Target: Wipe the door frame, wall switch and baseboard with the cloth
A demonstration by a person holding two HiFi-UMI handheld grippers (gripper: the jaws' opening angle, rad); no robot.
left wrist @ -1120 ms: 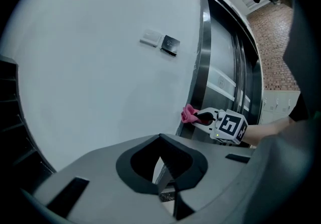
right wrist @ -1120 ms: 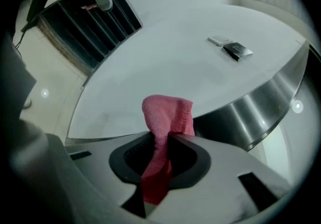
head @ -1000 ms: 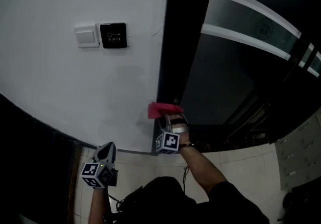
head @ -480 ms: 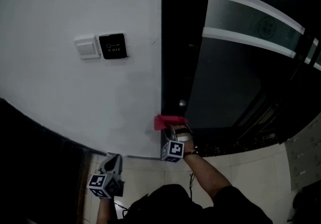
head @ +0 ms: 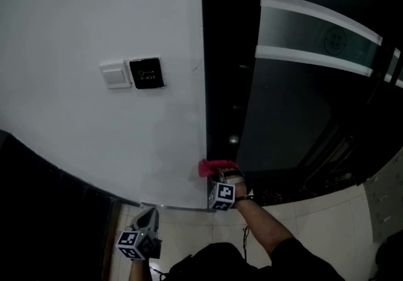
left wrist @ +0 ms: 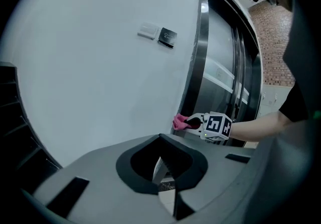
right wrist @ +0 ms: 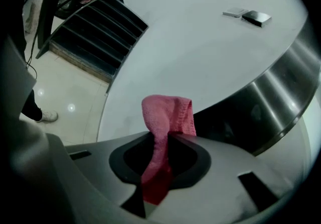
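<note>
Down low, the right gripper [head: 221, 176] grasps the pink cloth [head: 216, 167] at the dark door frame's [head: 230, 53] left edge, well below the wall switch [head: 116, 74]; the left gripper [head: 146, 218] hangs clenched and empty near the floor [head: 189, 226].

Empty left tool [left wrist: 167, 185], jaws together

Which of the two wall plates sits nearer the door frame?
The black EXIT plate; the white switch is on its far side from the frame.
</note>
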